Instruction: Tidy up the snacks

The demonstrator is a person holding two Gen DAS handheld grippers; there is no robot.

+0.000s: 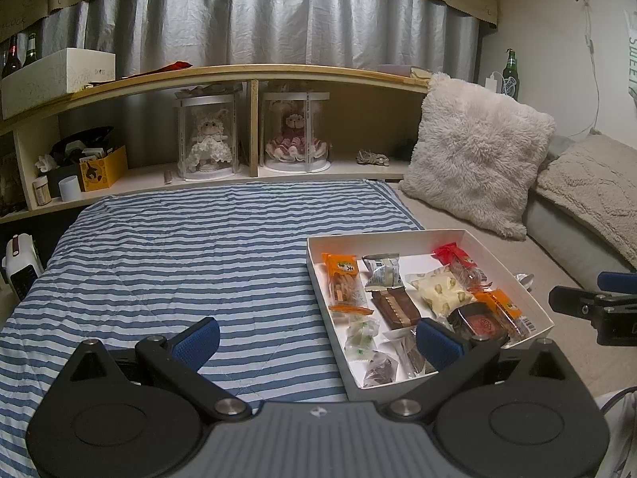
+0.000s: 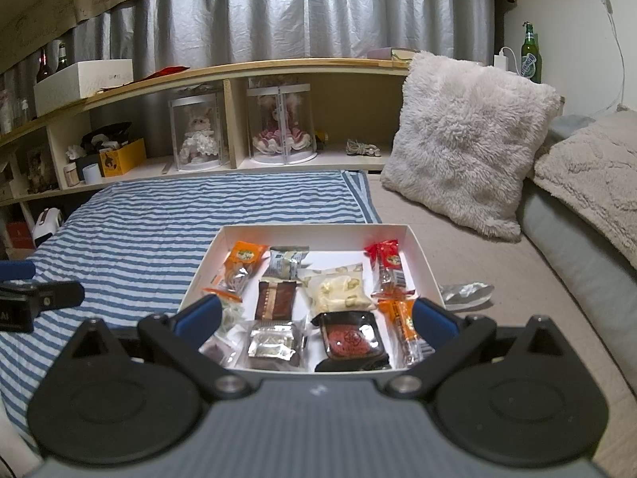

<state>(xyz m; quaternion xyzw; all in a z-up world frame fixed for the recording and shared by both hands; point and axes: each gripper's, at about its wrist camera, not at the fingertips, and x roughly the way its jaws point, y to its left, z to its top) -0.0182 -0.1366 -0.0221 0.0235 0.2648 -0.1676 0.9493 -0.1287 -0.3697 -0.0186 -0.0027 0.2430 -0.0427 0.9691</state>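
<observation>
The white cardboard box (image 2: 422, 257) of wrapped snacks sits on the bed, right of the striped quilt (image 2: 159, 223); left gripper (image 1: 318, 338) and right gripper (image 2: 316, 318) both hover spread and empty; the packets look light, crinkly and slippery, so pinch a sealed end; the crumpled silver wrapper (image 2: 466, 294) lies just outside, right.

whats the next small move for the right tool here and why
Probably reach the right tool toward the crumpled silver wrapper lying on the beige bed cover just outside the white cardboard box. Both tools look open and empty, the other snacks already sit inside the box, and that piece is the only stray one.
</observation>
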